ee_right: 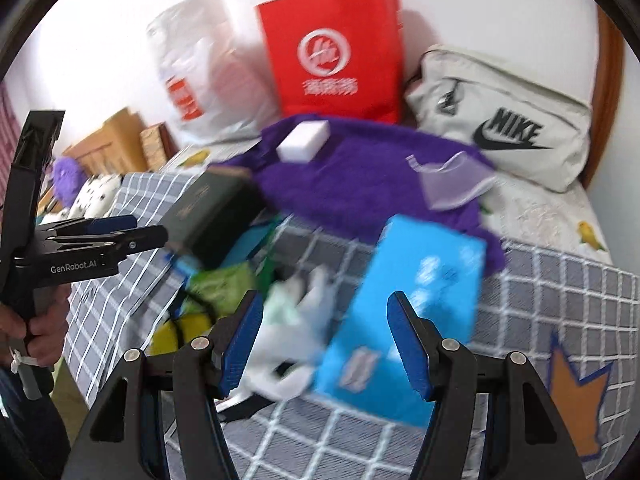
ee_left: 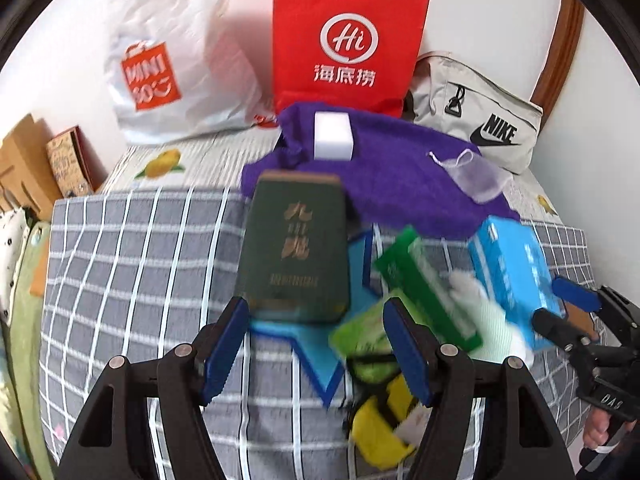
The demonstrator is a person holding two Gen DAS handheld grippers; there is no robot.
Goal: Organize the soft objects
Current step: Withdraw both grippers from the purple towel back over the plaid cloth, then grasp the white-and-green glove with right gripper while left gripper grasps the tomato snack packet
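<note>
The left gripper hangs with its blue ribbed pads apart and nothing between them, above a grey quilt checked in white lines; the right gripper likewise stands open and empty over a glossy blue tissue box. Just ahead lies a jumble — a limp yellow item, crinkled green packets, a soft white knit glove and a stiff dark green book with gilt characters, resting on a blue star-shaped patch. Beyond them a fuzzy purple towel is spread in folds, carrying a white foam block and a sheer drawstring pouch. Against the wall stand a crumpled white plastic bag, a flat red paper bag and a slumped beige Nike bag.
</note>
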